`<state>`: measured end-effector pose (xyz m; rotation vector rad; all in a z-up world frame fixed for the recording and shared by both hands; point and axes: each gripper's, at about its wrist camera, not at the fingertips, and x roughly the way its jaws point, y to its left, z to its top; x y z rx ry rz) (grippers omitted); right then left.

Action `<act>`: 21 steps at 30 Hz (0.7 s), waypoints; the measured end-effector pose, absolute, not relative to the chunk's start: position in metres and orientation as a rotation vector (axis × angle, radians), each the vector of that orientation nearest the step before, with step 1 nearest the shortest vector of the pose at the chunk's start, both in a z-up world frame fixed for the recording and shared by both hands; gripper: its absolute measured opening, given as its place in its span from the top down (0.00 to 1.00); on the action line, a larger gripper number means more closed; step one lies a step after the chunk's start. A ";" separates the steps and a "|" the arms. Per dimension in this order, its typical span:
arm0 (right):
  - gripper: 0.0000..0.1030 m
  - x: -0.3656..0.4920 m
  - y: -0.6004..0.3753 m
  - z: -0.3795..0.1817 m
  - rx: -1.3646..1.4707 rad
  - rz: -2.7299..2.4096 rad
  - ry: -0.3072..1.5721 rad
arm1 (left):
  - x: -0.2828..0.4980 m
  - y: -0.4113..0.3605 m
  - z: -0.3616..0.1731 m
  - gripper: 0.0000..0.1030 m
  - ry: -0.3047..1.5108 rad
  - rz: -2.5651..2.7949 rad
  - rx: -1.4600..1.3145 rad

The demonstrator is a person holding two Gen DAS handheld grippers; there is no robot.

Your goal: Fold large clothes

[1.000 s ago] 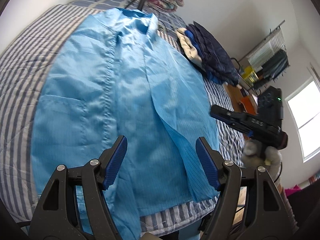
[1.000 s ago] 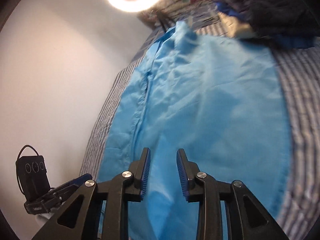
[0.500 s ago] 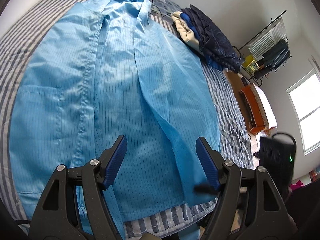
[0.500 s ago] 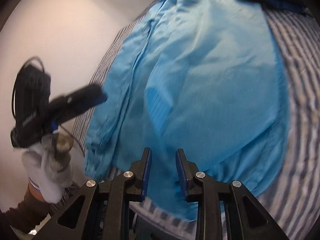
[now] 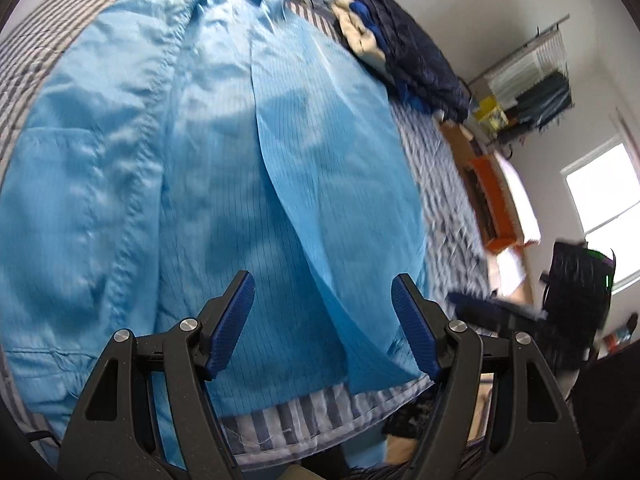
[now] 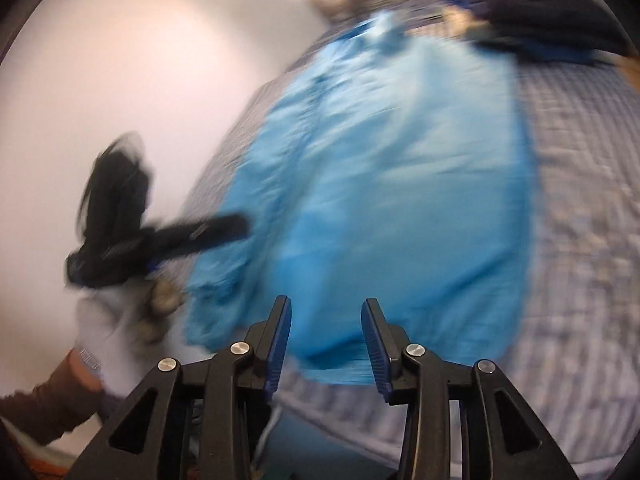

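Blue coat (image 5: 208,168) flat on striped bed (image 5: 448,208), hem at near edge. Left claw (image 5: 322,330) wide open, empty, above hem. Right claw (image 6: 326,346) opening, empty. Advice: pinch both hem corners evenly, fold toward collar.

White walls (image 5: 500,8) filling upper right, window (image 5: 600,216) glowing at right edge, clothes rack (image 5: 532,80) standing upper right (blurred), striped bed (image 5: 444,184) spanning centre.

I see a light blue pinstriped coat (image 5: 224,168) on the grey-and-white striped bed sheet (image 5: 288,420), beside dark navy folded clothes (image 5: 416,60).
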<state>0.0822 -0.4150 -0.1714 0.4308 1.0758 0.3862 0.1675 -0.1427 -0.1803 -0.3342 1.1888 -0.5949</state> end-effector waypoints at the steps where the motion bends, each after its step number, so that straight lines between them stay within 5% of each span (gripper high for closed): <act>1: 0.61 0.082 -0.429 -0.177 0.447 0.341 1.081 | 0.166 -0.146 -0.184 0.29 1.198 -0.597 -0.328; 7: 0.61 0.089 -0.456 -0.202 0.529 0.302 1.134 | 0.162 -0.164 -0.203 0.30 1.261 -0.627 -0.312; 11: 0.61 0.098 -0.449 -0.204 0.476 0.279 1.130 | 0.164 -0.168 -0.210 0.89 1.252 -0.594 -0.216; 12: 0.61 0.100 -0.448 -0.204 0.466 0.271 1.128 | 0.166 -0.166 -0.212 0.93 1.246 -0.570 -0.190; 15: 0.60 0.109 -0.448 -0.205 0.446 0.235 1.117 | 0.172 -0.159 -0.216 0.96 1.234 -0.533 -0.174; 18: 0.48 0.118 -0.451 -0.210 0.448 0.229 1.106 | 0.174 -0.153 -0.217 0.96 1.222 -0.511 -0.158; 21: 0.53 0.128 -0.444 -0.213 0.465 0.259 1.099 | 0.176 -0.148 -0.216 0.96 1.209 -0.493 -0.152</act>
